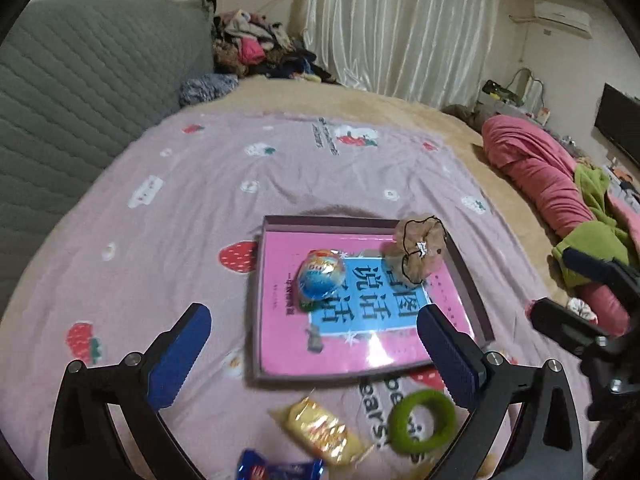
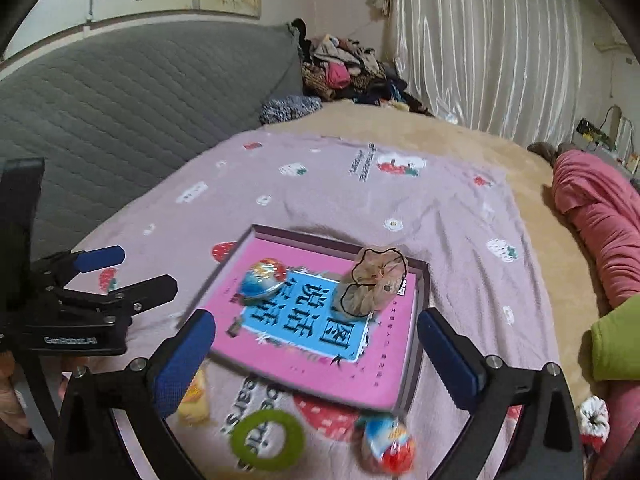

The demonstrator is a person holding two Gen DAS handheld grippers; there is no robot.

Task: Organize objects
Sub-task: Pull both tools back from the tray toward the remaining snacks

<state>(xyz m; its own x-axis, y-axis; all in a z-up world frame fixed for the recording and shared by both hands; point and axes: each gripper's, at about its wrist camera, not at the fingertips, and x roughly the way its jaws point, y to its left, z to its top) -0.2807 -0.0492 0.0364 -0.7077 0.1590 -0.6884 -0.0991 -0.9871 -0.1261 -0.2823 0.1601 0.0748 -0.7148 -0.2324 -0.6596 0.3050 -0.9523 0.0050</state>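
Left wrist view: the left gripper (image 1: 314,344) had its jaws spread wide with nothing in them, hanging over the near end of the shallow tray (image 1: 466,270) on the pink strawberry blanket (image 1: 200,200). In the tray, on a pink book (image 1: 280,340), sat a blue egg-shaped toy (image 1: 322,274) and a tan scrunchie (image 1: 420,250). Near the camera lay a yellow snack pack (image 1: 320,430), a green ring (image 1: 422,420) and a blue wrapper (image 1: 276,470).

Right wrist view: the right gripper (image 2: 316,344) was wide open too, empty, above the same tray (image 2: 422,308). A second egg toy (image 2: 386,444) lay just off the tray's near corner, the green ring (image 2: 266,438) beside it. The left gripper (image 2: 126,266) showed at the left edge.
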